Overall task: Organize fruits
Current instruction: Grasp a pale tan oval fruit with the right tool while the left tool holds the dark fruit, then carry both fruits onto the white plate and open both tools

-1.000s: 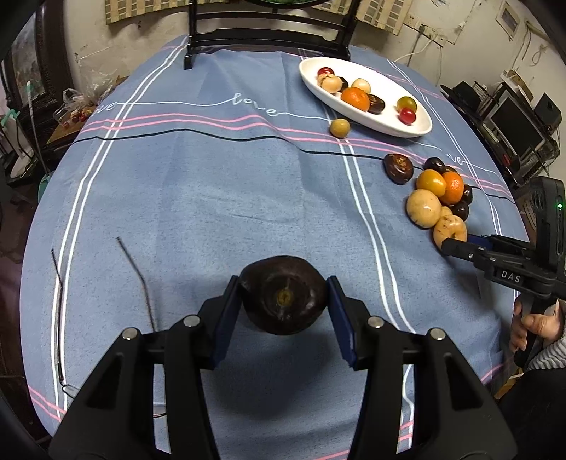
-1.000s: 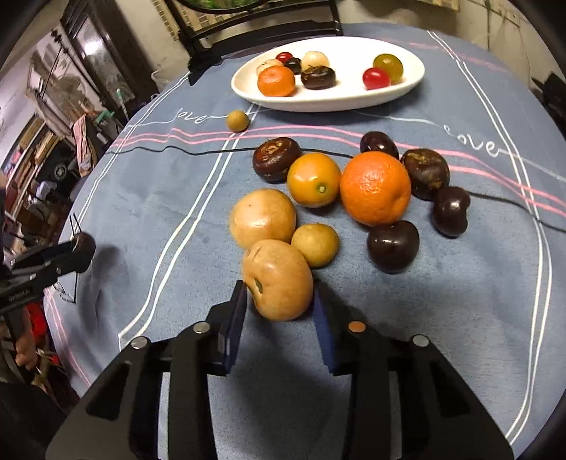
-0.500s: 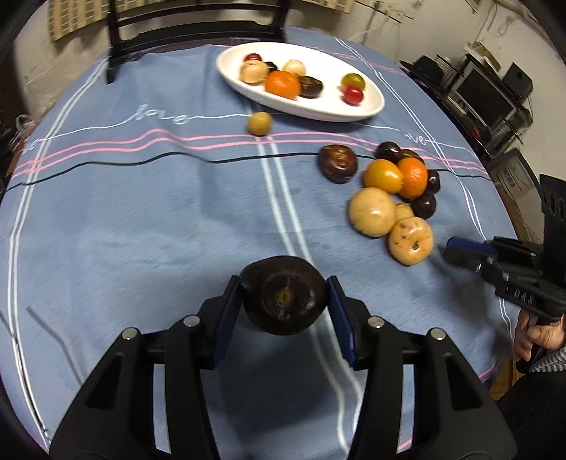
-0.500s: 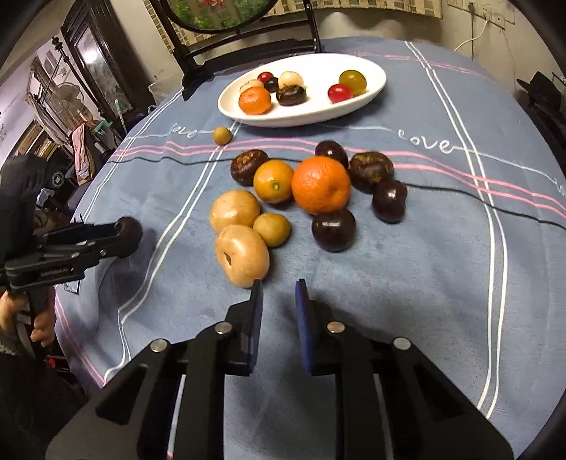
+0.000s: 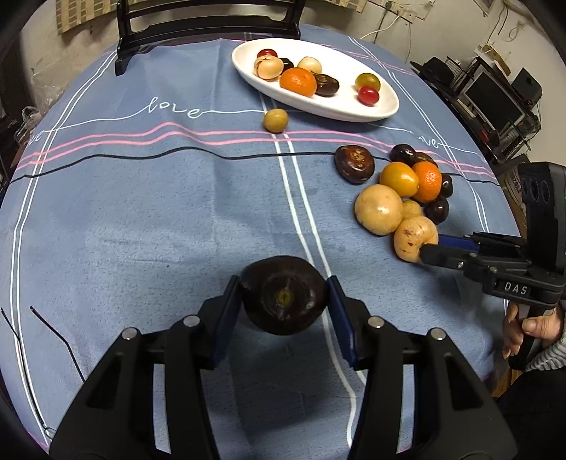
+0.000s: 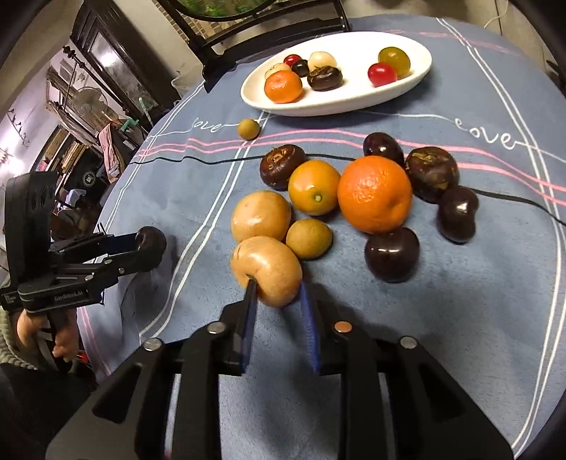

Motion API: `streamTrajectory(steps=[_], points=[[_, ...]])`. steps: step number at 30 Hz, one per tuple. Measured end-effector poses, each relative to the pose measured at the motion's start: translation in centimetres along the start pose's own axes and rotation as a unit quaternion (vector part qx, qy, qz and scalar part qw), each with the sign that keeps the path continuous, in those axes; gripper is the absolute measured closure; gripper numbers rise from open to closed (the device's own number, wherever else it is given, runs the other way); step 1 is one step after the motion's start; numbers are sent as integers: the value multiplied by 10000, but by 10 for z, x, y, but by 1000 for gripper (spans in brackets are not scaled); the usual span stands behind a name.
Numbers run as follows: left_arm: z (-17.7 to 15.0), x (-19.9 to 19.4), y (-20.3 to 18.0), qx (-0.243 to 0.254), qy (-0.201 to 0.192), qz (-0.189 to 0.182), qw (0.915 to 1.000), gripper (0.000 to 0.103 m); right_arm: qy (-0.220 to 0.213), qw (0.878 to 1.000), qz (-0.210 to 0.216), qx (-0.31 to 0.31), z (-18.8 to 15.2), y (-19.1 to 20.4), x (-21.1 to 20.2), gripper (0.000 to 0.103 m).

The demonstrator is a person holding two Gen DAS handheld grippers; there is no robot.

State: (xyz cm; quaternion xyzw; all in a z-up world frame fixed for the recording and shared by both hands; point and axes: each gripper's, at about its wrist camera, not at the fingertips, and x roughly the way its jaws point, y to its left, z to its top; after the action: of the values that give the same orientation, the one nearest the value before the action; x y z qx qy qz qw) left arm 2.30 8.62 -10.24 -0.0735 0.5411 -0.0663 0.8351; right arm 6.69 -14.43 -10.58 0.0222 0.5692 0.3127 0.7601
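Note:
My left gripper (image 5: pixel 283 283) is shut on a dark brown round fruit (image 5: pixel 283 300), held above the blue tablecloth (image 5: pixel 141 212). My right gripper (image 6: pixel 277 286) reaches the near end of a tan fruit (image 6: pixel 267 269). Its jaws are opening with that fruit's near end between the fingertips. This fruit lies at the front of a pile with an orange (image 6: pixel 375 193), a yellow-orange fruit (image 6: pixel 314 187) and dark fruits (image 6: pixel 392 254). A white oval plate (image 6: pixel 318 106) with several fruits stands at the far side. The left wrist view shows the right gripper (image 5: pixel 429 247) against the tan fruit (image 5: pixel 414 237).
One small tan fruit (image 5: pixel 275 120) lies alone just before the plate (image 5: pixel 353 109). A dark chair (image 5: pixel 208 21) stands behind the table. Shelves with electronics (image 5: pixel 495 95) are off the right edge. Thin dark wires (image 5: pixel 53 329) lie on the cloth near left.
The right gripper, shut and just short of the tan fruit half a second ago, has moved forward with its jaws parted around the fruit's near end. The left gripper carried the dark fruit sideways, then held.

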Motion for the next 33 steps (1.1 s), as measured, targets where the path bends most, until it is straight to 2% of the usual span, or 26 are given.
streamTrajectory(steps=[1,5,10,11,12,13,16,20,27,33], points=[[0,0,0,-1,0,1,10000,53,-19,10000,27,-3,-1,0,0,42],[-1,-1,-1,25,-21,12,10000,54,-230,9996,142,-33,3,3,-4,42],[-1,-3,0,31,-45,22,10000,53,-137,9997,216,43,10,2,9,41],[-1,-3,0,36,-42,13,10000,53,-126,9997,213,25,12,3,9,43],[-1,-2,0,50,-31,15,10000,54,-131,9997,198,-61,12,7,8,57],[-1,-1,0,61,-2,17,10000,54,-92,9998,103,-175,13,12,9,59],[-2,5,2,48,48,83,9999,53,60,9992,-24,-401,11,22,13,59],[-3,16,10,-180,216,-126,9995,48,137,9981,-155,-577,9,30,17,60],[1,22,2,77,78,-1,9999,54,132,9987,-111,-476,5,25,15,60],[11,8,-9,174,-196,-188,9995,54,-100,9990,-191,-401,4,20,-3,60]])
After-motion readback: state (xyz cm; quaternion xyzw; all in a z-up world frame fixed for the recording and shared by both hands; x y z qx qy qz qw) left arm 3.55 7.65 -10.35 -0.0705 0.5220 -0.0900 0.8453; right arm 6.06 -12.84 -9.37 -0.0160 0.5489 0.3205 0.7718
